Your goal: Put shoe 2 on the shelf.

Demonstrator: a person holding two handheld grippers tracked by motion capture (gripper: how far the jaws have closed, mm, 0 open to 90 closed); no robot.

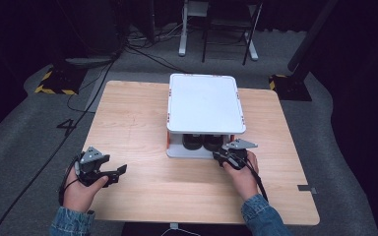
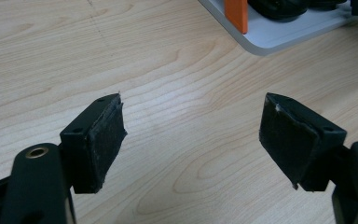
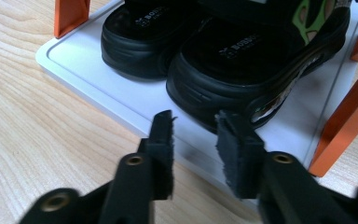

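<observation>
The table (image 1: 142, 123) is evenly lit against dark surroundings; the right gripper view's near jaws look slightly blurred.

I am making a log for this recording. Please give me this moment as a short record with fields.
surface: wooden table
rack: white two-level shelf, orange posts
lower level: two black shoes, side by side
left gripper: open, over bare wood, holds nothing
right gripper: open, at the rack's front edge, close to the nearer shoe, not gripping it
</observation>
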